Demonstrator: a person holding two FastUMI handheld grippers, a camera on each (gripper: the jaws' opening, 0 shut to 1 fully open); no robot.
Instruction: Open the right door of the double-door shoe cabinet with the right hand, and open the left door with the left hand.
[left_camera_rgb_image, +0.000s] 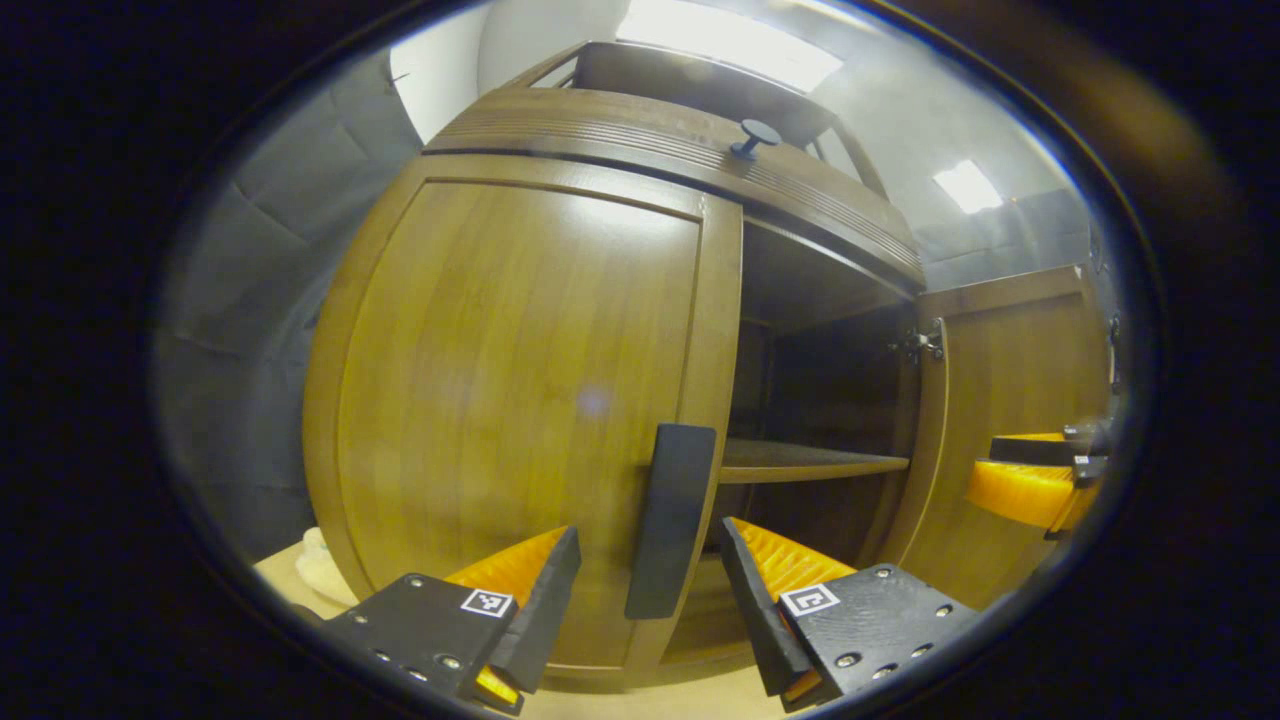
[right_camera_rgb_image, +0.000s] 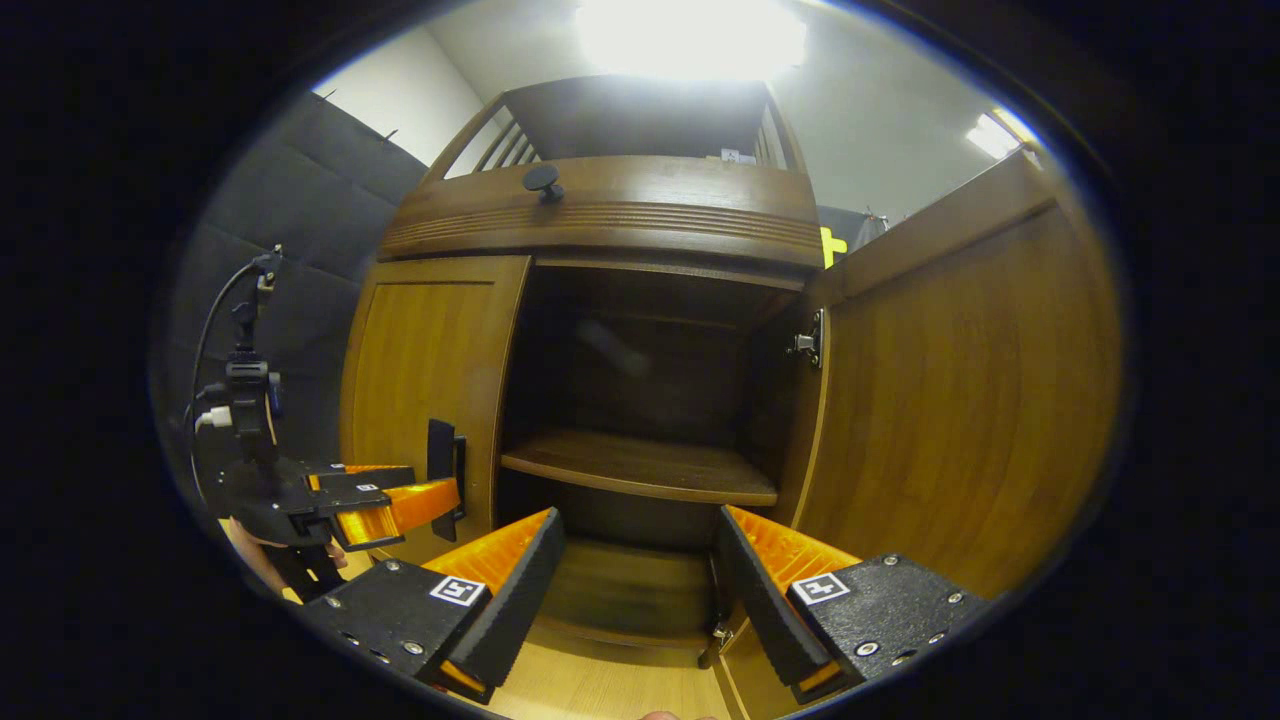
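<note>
The wooden shoe cabinet's left door (left_camera_rgb_image: 520, 380) is closed, with a dark vertical handle (left_camera_rgb_image: 670, 520) at its right edge. My left gripper (left_camera_rgb_image: 650, 560) is open, one finger on each side of that handle, not pressing on it. The right door (left_camera_rgb_image: 1000, 400) stands swung open at the right. In the right gripper view the right door (right_camera_rgb_image: 960, 400) is wide open, and my right gripper (right_camera_rgb_image: 635, 570) is open and empty in front of the cabinet's dark inside. There the left gripper (right_camera_rgb_image: 400, 505) reaches to the handle (right_camera_rgb_image: 442, 465) of the left door (right_camera_rgb_image: 430, 370).
A wooden shelf (right_camera_rgb_image: 640, 465) crosses the open compartment. A small dark knob (left_camera_rgb_image: 755, 135) sits on the cabinet's top front. A pale object (left_camera_rgb_image: 320, 565) lies on the light wooden floor (right_camera_rgb_image: 600, 680) at the cabinet's left foot. Grey padded walls (left_camera_rgb_image: 260, 260) surround the cabinet.
</note>
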